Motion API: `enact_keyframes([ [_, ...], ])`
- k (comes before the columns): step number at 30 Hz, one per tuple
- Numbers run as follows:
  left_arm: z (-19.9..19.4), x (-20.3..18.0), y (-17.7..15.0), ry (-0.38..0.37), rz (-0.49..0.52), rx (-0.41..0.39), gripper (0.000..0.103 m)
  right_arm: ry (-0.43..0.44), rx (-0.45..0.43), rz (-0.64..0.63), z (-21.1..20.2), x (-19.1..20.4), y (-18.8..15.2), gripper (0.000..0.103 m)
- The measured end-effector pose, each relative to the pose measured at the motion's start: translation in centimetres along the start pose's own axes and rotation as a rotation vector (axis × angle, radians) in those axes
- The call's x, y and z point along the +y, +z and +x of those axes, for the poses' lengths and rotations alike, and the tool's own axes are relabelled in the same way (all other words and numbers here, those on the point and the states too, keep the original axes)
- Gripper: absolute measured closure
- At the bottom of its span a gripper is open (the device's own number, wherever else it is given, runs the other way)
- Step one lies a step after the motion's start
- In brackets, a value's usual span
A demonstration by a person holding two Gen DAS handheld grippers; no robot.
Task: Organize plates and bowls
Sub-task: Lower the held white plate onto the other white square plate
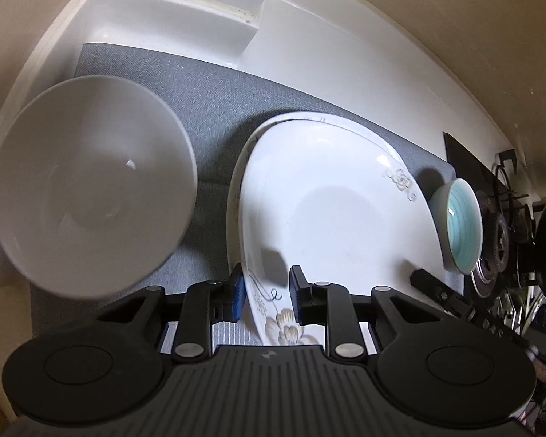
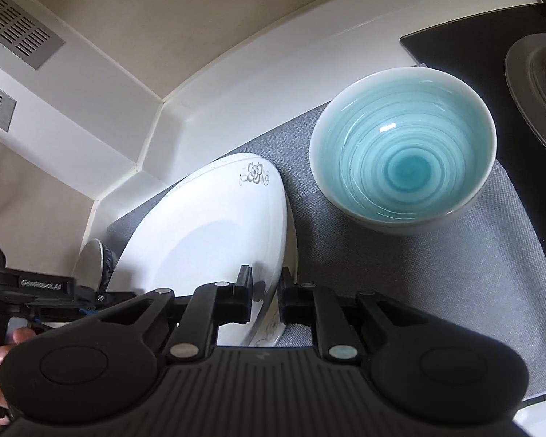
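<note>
A woven grey cloth mat [image 2: 400, 273] carries a shiny white flowered plate [image 1: 331, 211] in its middle, stacked on another; the left gripper [image 1: 266, 296] and right gripper [image 2: 265, 296] each pinch its near rim. Only the left view shows the smooth, round white bowl [image 1: 91, 185] at the mat's left edge. The glossy blue swirled bowl [image 2: 404, 149] sits by its right edge.

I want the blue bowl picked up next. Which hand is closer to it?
Right. The blue bowl sits just beyond the right fingers; the left fingers hold the plate over by the white bowl.
</note>
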State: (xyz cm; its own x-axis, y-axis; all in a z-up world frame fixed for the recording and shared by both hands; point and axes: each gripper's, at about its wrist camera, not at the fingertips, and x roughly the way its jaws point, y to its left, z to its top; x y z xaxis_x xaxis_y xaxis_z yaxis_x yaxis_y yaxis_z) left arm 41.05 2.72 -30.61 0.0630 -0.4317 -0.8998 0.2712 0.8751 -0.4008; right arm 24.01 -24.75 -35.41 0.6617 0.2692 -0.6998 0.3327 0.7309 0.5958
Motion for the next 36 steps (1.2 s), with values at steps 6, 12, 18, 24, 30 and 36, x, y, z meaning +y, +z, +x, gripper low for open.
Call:
enact_keyframes([
  [6,-1.3,0.6,-2.8,-0.019,0.033,0.001,0.077,0.013,-0.001,0.071,0.2,-0.8,0.1,0.093],
  [12,-0.8,1.5,-3.5,-0.060,-0.027,0.015,0.083,0.015,-0.008,0.087,0.3,-1.0,0.0,0.093],
  [18,-0.5,2.9,-3.9,-0.101,-0.104,0.002,0.093,0.024,0.025,0.059,0.2,-0.7,0.3,0.085],
  [24,-0.6,2.9,-3.8,-0.092,-0.097,-0.010,0.094,0.039,0.087,0.021,-0.2,0.4,0.8,0.063],
  [30,-0.9,3.0,-3.8,-0.113,-0.107,-0.012,0.095,-0.024,0.092,-0.040,-1.5,1.5,1.3,0.029],
  [36,-0.4,2.7,-3.6,-0.093,-0.117,-0.018,0.095,-0.079,0.114,-0.106,-1.2,2.3,0.6,0.035],
])
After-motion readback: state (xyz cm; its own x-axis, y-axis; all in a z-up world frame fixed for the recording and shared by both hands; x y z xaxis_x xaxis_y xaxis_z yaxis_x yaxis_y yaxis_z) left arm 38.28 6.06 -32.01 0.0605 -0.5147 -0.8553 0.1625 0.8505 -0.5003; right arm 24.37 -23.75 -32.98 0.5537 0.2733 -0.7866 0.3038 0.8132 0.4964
